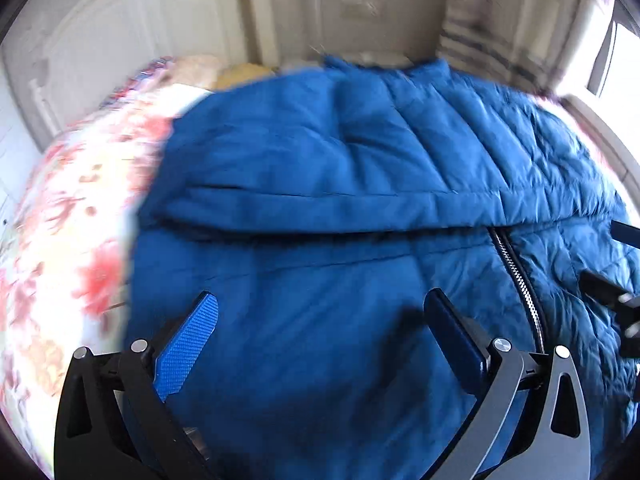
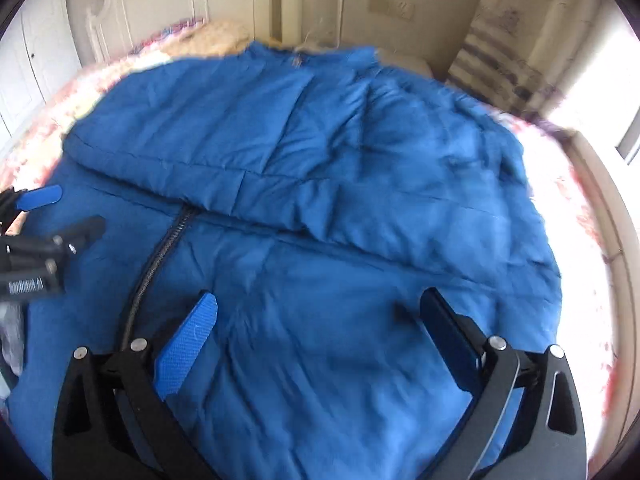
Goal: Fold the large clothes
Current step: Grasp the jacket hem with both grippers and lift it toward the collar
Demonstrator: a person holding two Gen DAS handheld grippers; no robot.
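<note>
Your large blue quilted padded jacket (image 1: 320,168) lies spread flat on the bed covered by a white sheet with red floral print (image 1: 68,208). A fold of the jacket crosses its middle, and the dark metal zipper (image 1: 516,276) emerges from beneath that fold. Your left gripper (image 1: 320,316) hangs over the jacket left of the zipper, fingers spread wide, gripping nothing. Your right gripper (image 2: 318,314) hangs over the jacket right of the zipper, fingers likewise spread wide and empty. Both views are motion-blurred.

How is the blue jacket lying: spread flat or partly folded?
Partly folded: the blue jacket has one layer doubled across its zipper.
</note>
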